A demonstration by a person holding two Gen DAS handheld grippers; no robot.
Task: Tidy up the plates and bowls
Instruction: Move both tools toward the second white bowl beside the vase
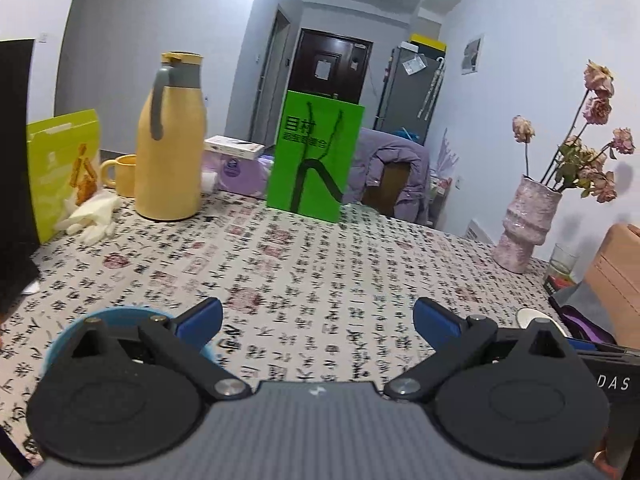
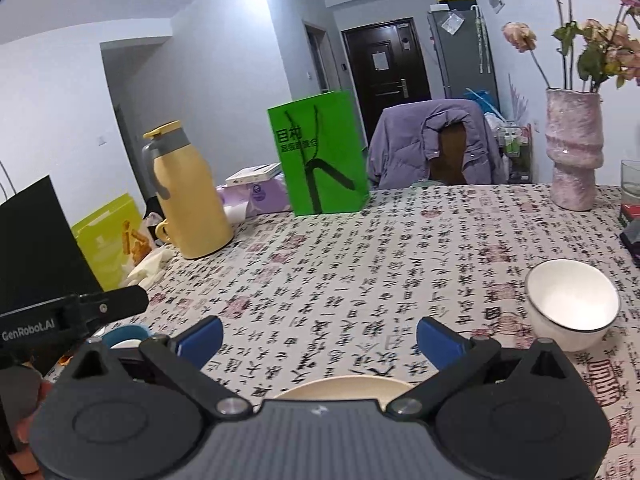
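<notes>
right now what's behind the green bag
Behind the green bag stands a chair with a purple jacket draped over it, and beyond that a dark door. The bag hides the table edge and whatever sits directly behind it.

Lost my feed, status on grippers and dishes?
Left gripper open, empty. Right gripper open, empty. White black-rimmed bowl upright, untouched; blue bowl under left gripper. Patterned tablecloth ahead unobstructed.

Two bowls (image 2: pixel 572 304) (image 2: pixel 126 336), one plate (image 2: pixel 344 388), one vase (image 2: pixel 574 148).
</notes>
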